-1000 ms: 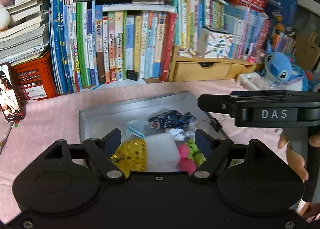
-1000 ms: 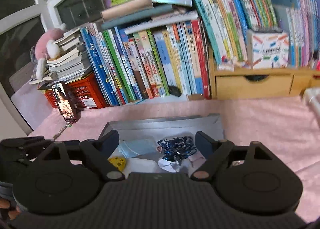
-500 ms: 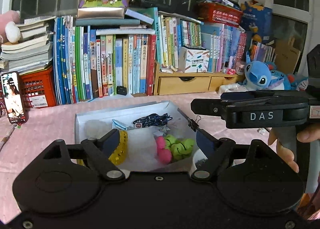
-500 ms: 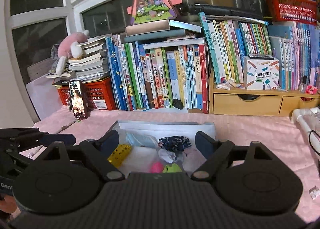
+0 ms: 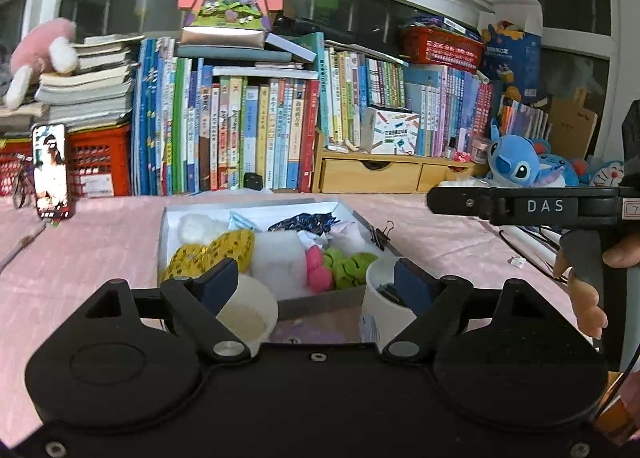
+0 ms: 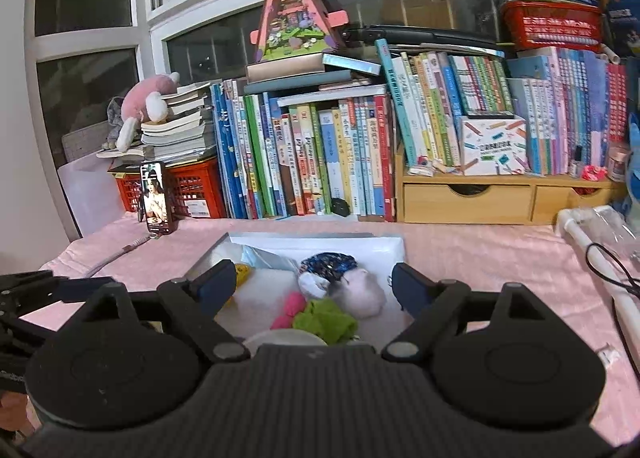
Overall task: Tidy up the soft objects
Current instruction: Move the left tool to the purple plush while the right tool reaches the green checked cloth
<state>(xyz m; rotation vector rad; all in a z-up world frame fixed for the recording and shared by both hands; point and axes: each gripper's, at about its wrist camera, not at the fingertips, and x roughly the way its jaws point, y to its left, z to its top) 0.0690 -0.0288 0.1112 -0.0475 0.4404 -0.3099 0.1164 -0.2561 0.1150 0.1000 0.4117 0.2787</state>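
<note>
A shallow white box (image 5: 162, 234) on the pink cloth holds soft items: a yellow spotted cloth (image 5: 212, 252), a white fluffy ball (image 5: 198, 227), white foam (image 5: 278, 256), a pink piece (image 5: 318, 268), a green cloth (image 5: 350, 266), a dark blue patterned cloth (image 5: 306, 222) and a pale pouch (image 6: 362, 292). The box also shows in the right wrist view (image 6: 394, 248). My left gripper (image 5: 316, 282) is open and empty, above the near edge of the box. My right gripper (image 6: 314, 284) is open and empty, over the box; its body shows in the left wrist view (image 5: 532, 206).
Two white cups (image 5: 248, 316) (image 5: 380, 306) stand at the box's near edge. A black binder clip (image 5: 380, 236) sits on its right rim. Books (image 5: 260, 145), a wooden drawer unit (image 5: 372, 175), a phone (image 5: 50, 171) and a blue plush (image 5: 516, 161) line the back. A white tube and cable (image 6: 596, 258) lie right.
Both grippers have pulled back and risen from the box. More of the box, the cups at its near edge and the window now show. Both stay open.
</note>
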